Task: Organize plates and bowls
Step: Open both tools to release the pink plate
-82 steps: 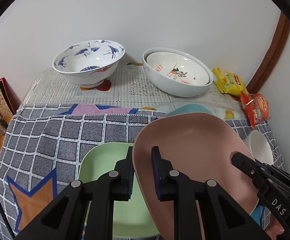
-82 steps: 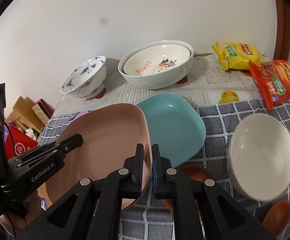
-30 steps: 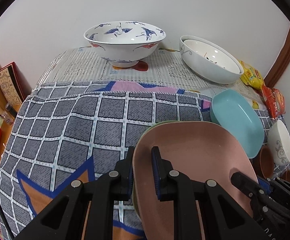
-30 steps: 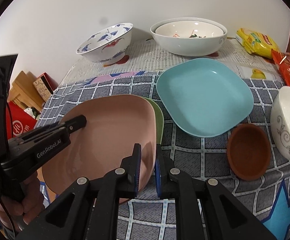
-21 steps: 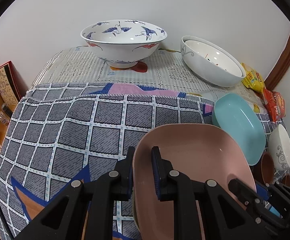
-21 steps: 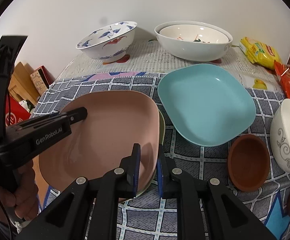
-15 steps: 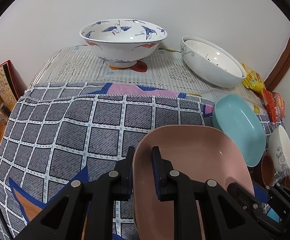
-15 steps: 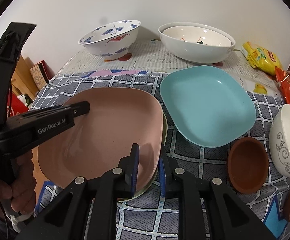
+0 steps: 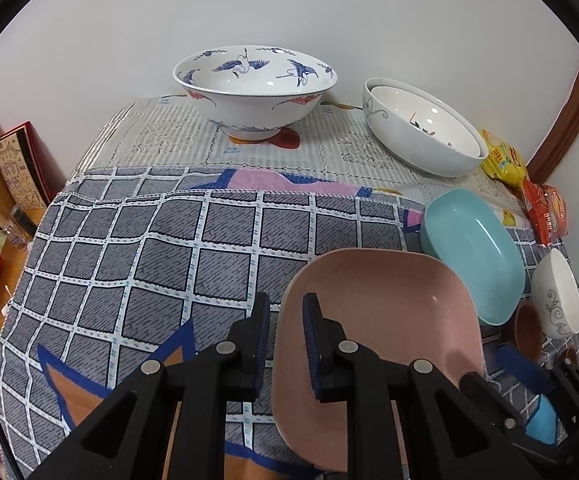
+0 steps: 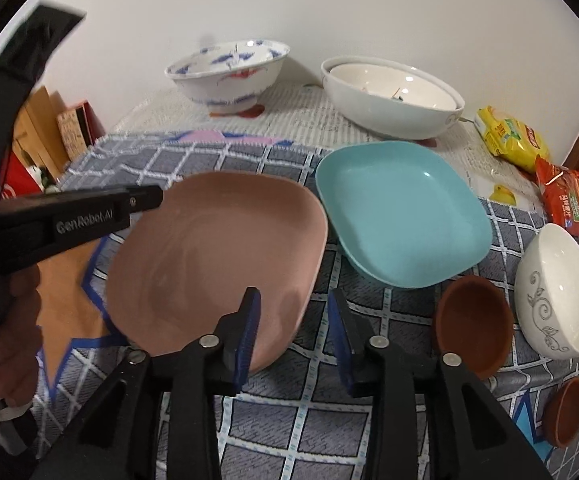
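The left hand-held gripper (image 9: 285,340) is pinching the near-left rim of the pink plate (image 9: 373,320), one pad under the rim and one inside it; the right hand-held gripper (image 10: 293,328) is opening, its jaws standing apart around the plate's near-right rim with neither pad pressing on it; the plate is sitting on the checked cloth (image 9: 169,248) over the counter, just beside the teal plate (image 10: 401,208); the left view is showing the crane bowl (image 9: 255,84) sharply and two nested white bowls (image 9: 421,128) at the back; only the right view is showing the person's hand (image 10: 5,344) gripping the left tool, two brown saucers (image 10: 473,324) whole, and the small white bowl (image 10: 557,292) beside them; the snack packets (image 10: 545,168) are lying at the far right edge
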Demonstrator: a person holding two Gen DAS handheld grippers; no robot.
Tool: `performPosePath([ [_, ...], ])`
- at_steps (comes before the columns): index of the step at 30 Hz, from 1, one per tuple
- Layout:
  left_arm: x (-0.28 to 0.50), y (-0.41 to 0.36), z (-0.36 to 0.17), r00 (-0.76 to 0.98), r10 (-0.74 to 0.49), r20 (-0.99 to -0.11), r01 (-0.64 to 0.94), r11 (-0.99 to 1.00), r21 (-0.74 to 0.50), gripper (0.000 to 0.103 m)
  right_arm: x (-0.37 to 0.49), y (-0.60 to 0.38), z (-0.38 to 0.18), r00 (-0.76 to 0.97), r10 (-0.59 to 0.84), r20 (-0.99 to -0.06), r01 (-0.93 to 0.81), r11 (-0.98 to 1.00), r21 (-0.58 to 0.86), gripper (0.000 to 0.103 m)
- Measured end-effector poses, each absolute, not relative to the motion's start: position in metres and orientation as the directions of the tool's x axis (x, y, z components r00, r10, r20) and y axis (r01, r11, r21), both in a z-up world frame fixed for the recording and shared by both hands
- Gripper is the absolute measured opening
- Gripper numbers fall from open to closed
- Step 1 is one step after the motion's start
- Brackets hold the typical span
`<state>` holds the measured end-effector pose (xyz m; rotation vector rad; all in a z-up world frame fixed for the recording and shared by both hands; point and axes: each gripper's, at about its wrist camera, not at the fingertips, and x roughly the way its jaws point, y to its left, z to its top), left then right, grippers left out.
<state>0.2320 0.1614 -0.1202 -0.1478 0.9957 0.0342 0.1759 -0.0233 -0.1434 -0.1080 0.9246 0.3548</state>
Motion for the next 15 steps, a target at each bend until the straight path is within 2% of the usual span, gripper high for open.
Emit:
performPosePath([
  [5, 0.227, 0.150, -0.104, 0.559, -0.058, -0.827, -0.083, 0.989, -0.125, 0.016, 0.173, -0.049, -0.120, 0.598, 0.228, -0.768, -0.299, 0.953, 0.050, 0.050],
  [8, 0.226, 0.136, -0.092, 0.577, -0.060, -0.815, -0.064, 0.991, -0.119, 0.016, 0.173, -0.076, -0.107, 0.635, 0.202, -0.746, -0.255, 0.966, 0.045, 0.052],
  [9, 0.226, 0.130, -0.088, 0.580, -0.057, -0.812, -0.060, 0.992, -0.112, 0.018, 0.174, -0.084, -0.104, 0.645, 0.193, -0.739, -0.239, 0.970, 0.045, 0.052],
  [12, 0.229, 0.115, -0.078, 0.593, -0.049, -0.803, -0.056, 0.993, -0.103, 0.033, 0.182, -0.114, -0.092, 0.670, 0.163, -0.724, -0.178, 0.982, 0.057, 0.053],
  [15, 0.233, 0.101, -0.069, 0.608, -0.034, -0.793, -0.064, 0.994, -0.092, 0.036, 0.190, -0.136, -0.081, 0.690, 0.162, -0.705, -0.157, 0.985, 0.073, 0.053],
])
